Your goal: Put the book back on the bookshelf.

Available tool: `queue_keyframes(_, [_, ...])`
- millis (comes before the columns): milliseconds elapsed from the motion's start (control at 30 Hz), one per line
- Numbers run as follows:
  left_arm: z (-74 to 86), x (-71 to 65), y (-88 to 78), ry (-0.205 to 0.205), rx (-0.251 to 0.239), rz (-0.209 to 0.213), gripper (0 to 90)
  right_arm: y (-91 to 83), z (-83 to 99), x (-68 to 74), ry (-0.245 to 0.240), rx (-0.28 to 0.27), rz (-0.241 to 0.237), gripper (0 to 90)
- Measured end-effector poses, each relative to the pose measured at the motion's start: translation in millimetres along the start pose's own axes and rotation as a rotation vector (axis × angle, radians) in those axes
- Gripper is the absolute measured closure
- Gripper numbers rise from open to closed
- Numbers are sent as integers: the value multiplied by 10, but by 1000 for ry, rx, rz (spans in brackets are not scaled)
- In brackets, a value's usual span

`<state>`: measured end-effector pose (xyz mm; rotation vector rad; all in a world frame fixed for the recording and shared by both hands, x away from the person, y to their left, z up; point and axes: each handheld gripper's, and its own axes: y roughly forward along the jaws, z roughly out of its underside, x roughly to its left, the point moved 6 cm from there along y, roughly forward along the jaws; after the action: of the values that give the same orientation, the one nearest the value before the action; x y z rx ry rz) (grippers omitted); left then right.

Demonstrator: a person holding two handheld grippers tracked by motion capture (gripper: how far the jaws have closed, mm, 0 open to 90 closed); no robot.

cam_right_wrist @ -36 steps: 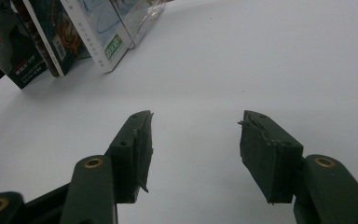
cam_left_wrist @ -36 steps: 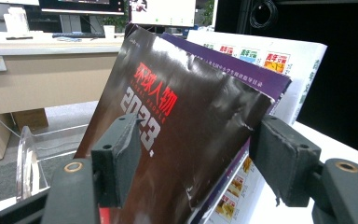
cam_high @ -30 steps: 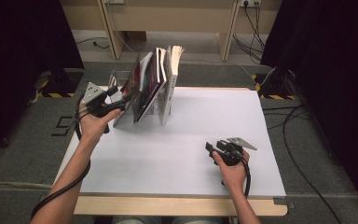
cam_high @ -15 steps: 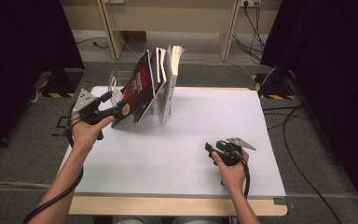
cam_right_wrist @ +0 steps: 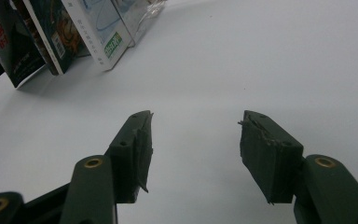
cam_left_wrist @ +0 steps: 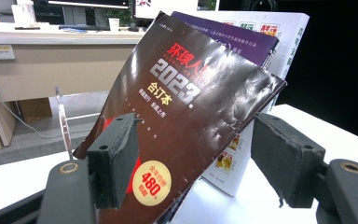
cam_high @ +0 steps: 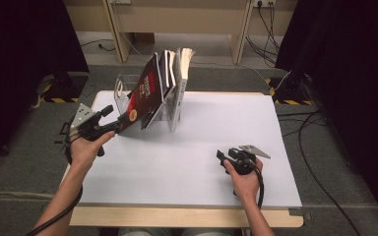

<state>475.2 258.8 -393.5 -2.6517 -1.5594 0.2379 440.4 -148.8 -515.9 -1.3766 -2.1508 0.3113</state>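
Brown book between left claw pads

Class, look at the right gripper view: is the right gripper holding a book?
No: the right gripper stands open over the bare white table.

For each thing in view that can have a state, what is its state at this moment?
Left gripper: open, jaws either side of the dark book's lower corner.
Dark brown glossy book marked 2023: tilted out of the row, cover creased.
White books: standing upright in the stand.
Clear plastic book stand: upright on the table.
Right gripper: open, empty, above the white table.
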Motion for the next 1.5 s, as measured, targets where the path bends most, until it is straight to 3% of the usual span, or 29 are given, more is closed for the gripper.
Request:
queue_keyframes(833, [309, 103, -371, -14, 29, -39, 311, 4, 8, 10, -3, 1, 1, 439])
queue_keyframes(1500, [778, 231, -631, -53, 93, -82, 310, 3, 10, 18, -8, 2, 2, 436])
